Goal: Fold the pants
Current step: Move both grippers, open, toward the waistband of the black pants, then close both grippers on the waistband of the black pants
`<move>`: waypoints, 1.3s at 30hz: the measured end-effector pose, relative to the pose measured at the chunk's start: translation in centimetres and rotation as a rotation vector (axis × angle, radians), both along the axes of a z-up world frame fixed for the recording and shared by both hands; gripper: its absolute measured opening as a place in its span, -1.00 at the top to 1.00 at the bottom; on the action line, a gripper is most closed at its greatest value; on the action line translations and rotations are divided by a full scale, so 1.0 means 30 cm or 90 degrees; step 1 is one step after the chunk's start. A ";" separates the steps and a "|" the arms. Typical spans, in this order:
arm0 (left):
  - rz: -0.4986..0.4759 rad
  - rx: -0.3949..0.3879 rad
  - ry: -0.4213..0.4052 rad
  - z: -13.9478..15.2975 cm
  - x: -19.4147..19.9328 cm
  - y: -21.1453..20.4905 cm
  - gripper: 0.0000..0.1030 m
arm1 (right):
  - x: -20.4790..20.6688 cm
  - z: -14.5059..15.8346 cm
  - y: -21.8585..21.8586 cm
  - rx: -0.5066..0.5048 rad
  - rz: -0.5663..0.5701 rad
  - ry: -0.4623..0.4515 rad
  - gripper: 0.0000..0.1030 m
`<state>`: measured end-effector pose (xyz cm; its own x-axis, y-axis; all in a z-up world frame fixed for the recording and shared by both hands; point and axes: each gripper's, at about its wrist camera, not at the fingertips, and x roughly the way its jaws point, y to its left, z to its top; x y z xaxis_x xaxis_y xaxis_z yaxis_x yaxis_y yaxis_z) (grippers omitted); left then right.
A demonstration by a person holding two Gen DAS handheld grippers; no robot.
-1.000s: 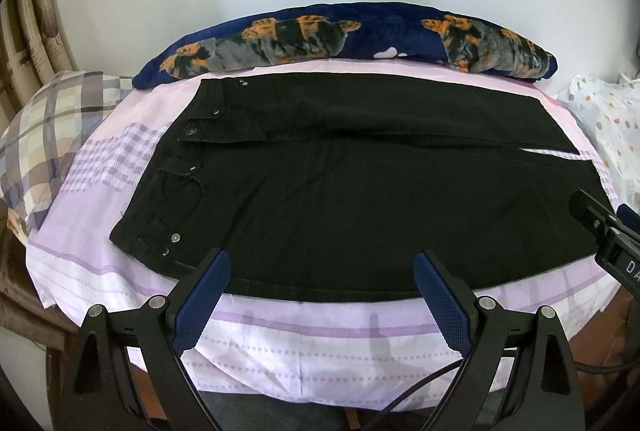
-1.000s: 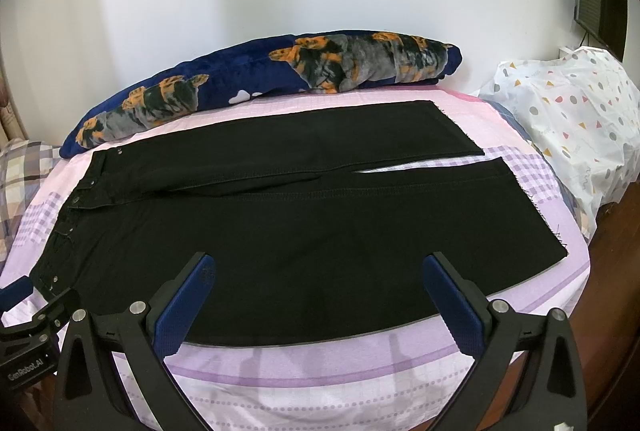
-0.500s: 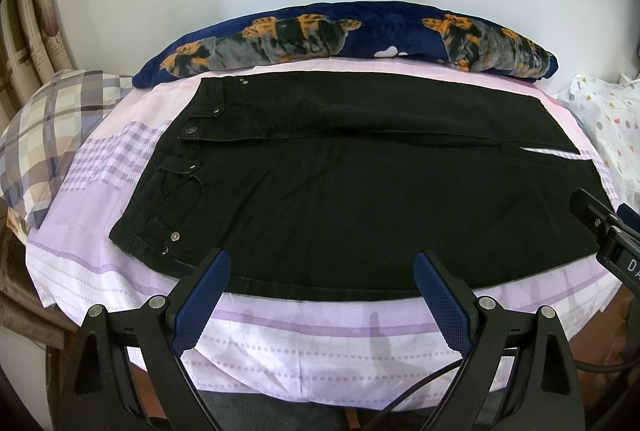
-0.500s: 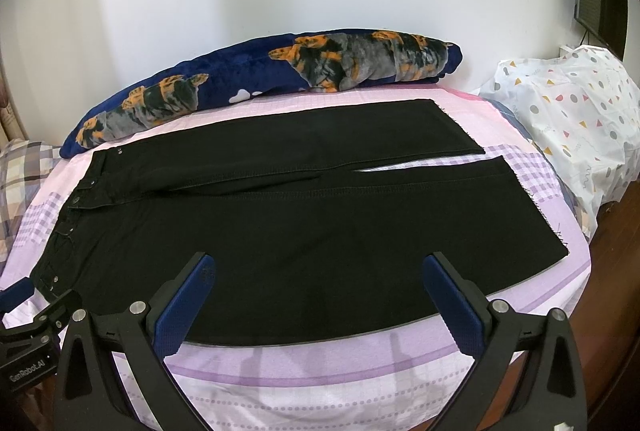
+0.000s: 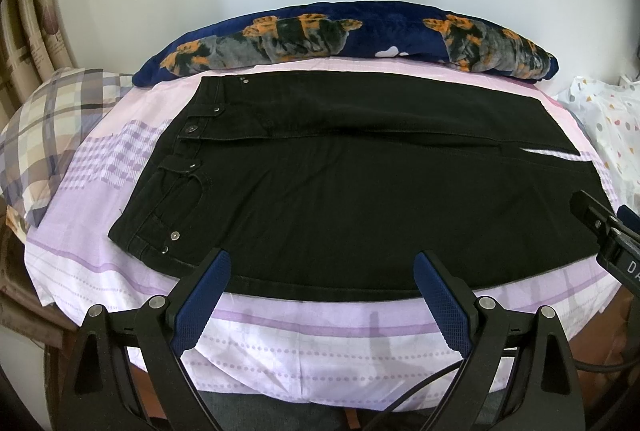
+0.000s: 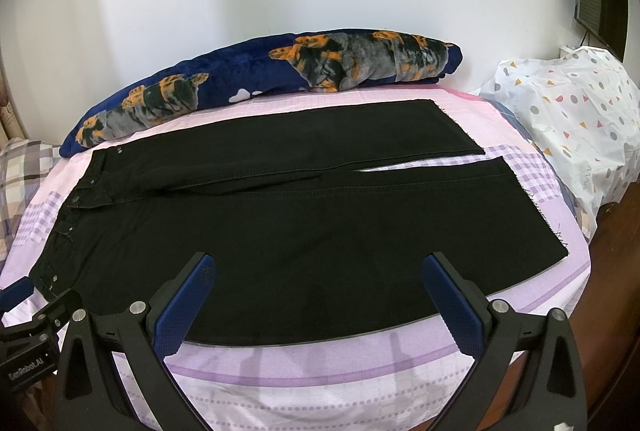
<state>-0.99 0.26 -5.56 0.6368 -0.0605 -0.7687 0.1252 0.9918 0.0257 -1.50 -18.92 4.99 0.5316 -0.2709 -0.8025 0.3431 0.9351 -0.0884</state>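
The left gripper (image 5: 322, 263) is hanging over the near edge of the bed (image 5: 320, 343) with its jaws spread wide and gripping nothing; its blue pads (image 5: 202, 301) are showing a fine gridded texture. Ahead of those jaws, the black pants (image 5: 340, 199) are lying flat on the bed, waistband to the left with small metal rivets and a button, and legs running off to the right. Beyond the pants, a plush navy pillow (image 5: 360, 35) printed with orange and grey animals is resting along the wall, and left of the jaws a plaid pillow (image 5: 52, 127) is sitting at the bed's end. The lilac sheet is showing checked and dotted bands. The right gripper (image 6: 318, 271) is hovering likewise, jaws wide and empty, with the frayed leg hems ahead to the right. Further right, a white cover (image 6: 576, 111) with coloured shapes is lying crumpled.
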 end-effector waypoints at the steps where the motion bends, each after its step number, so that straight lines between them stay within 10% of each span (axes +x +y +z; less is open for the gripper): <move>1: 0.000 0.000 0.000 0.000 0.000 0.000 -0.80 | 0.000 0.001 0.000 0.001 0.000 0.000 -1.00; 20: 0.006 -0.054 0.017 -0.001 0.132 0.128 -0.80 | 0.074 -0.050 0.020 0.026 0.044 0.020 -1.00; 28: 0.031 -0.111 0.010 0.060 0.391 0.374 -0.75 | 0.287 -0.053 0.062 0.057 0.099 0.019 -1.00; 39: 0.025 -0.285 0.072 0.023 0.846 0.695 -0.18 | 0.598 -0.114 0.093 0.117 0.122 0.038 -1.00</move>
<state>24.39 21.13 -4.86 0.5584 -0.3793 -0.7378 0.0645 0.9065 -0.4172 16.46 -16.14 1.56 0.5095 -0.0166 -0.8603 0.1581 0.9846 0.0746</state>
